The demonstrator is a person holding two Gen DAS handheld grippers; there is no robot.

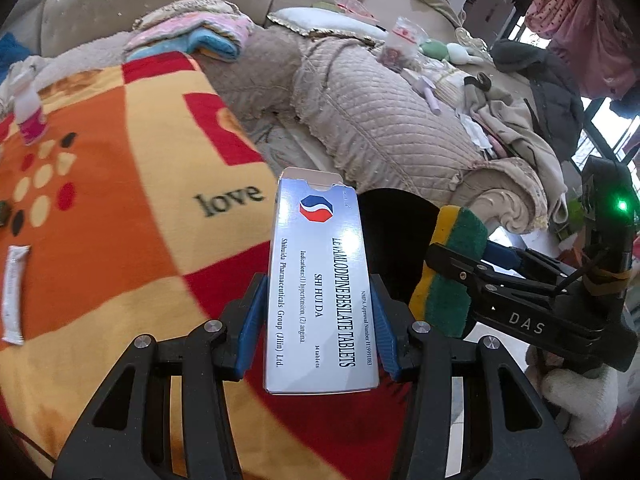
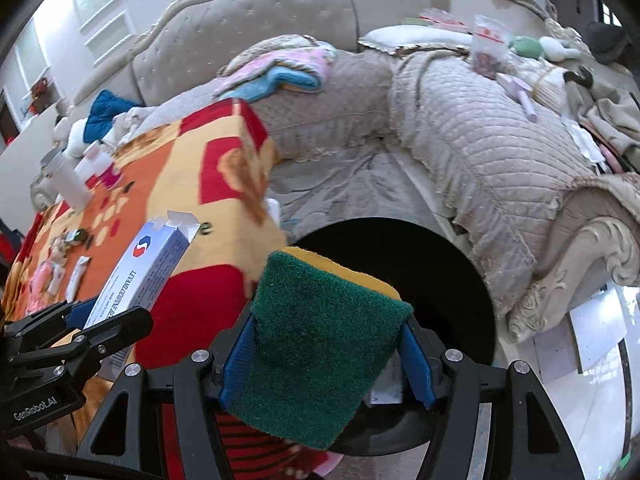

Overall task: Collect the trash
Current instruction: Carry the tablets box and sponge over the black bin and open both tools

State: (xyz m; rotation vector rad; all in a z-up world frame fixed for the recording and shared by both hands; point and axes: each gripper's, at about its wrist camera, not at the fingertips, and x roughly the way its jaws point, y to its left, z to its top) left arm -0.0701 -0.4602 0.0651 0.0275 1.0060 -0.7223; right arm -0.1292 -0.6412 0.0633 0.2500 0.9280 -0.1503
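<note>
Left wrist view: the left gripper (image 1: 320, 332) pinches a white medicine box (image 1: 320, 292) upright between its blue pads, above an orange and red blanket (image 1: 120, 200). Just to its right, the right gripper (image 2: 328, 356) clamps a green and yellow sponge (image 2: 316, 340). A black round bin (image 2: 420, 280) sits below the sponge, beside a quilted beige sofa (image 2: 480, 152).

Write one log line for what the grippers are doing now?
left gripper: shut on box | right gripper: shut on sponge | bin: beneath, open
</note>
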